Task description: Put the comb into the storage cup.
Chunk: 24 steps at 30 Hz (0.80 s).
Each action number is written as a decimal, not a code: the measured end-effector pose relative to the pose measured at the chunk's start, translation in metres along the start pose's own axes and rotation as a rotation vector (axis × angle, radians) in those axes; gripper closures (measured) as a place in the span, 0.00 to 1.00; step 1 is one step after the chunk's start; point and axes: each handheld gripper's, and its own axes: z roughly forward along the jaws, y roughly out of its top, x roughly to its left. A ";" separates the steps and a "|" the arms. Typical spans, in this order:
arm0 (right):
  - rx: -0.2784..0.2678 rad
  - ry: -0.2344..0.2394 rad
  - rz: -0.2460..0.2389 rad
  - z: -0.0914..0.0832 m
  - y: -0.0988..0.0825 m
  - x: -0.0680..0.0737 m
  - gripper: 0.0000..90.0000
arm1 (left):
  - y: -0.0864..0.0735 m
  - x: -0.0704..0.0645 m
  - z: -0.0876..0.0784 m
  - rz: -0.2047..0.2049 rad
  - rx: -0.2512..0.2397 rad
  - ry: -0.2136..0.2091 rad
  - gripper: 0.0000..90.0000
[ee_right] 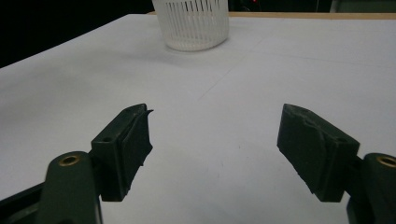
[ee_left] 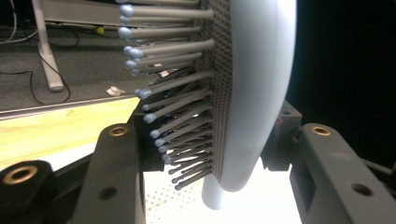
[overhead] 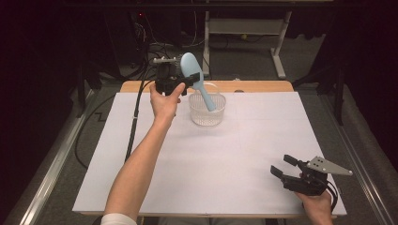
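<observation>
At about eleven o'clock on the table point(overhead: 141, 154), the left hand-held gripper point(overhead: 187, 80) clamps a light-blue hairbrush point(overhead: 193, 70) by its head, handle dipping into the white slotted basket point(overhead: 206, 115), apparently to lower it in or lift it out. At four o'clock, the right hand-held gripper point(overhead: 282, 166) rests idle, jaws spread and empty.

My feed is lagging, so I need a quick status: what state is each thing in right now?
Left gripper: shut on hairbrush, raised above the table.
Hairbrush: held by its head, tilted, handle end down inside the basket.
Basket: upright on the table.
Right gripper: open, fingers holding nothing, low over the table.
</observation>
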 end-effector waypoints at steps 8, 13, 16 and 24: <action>0.001 0.001 -0.001 0.000 0.000 0.000 0.29 | -0.004 0.002 0.008 0.004 0.021 0.015 0.58; 0.002 0.004 0.001 0.000 0.000 0.000 0.29 | -0.006 0.001 0.012 0.006 0.032 0.019 0.58; 0.004 0.005 -0.001 0.000 0.000 0.000 0.29 | -0.006 0.001 0.014 0.002 0.036 0.027 0.58; 0.005 0.008 0.000 0.001 0.000 0.000 0.29 | -0.009 0.000 0.019 0.010 0.055 0.030 0.58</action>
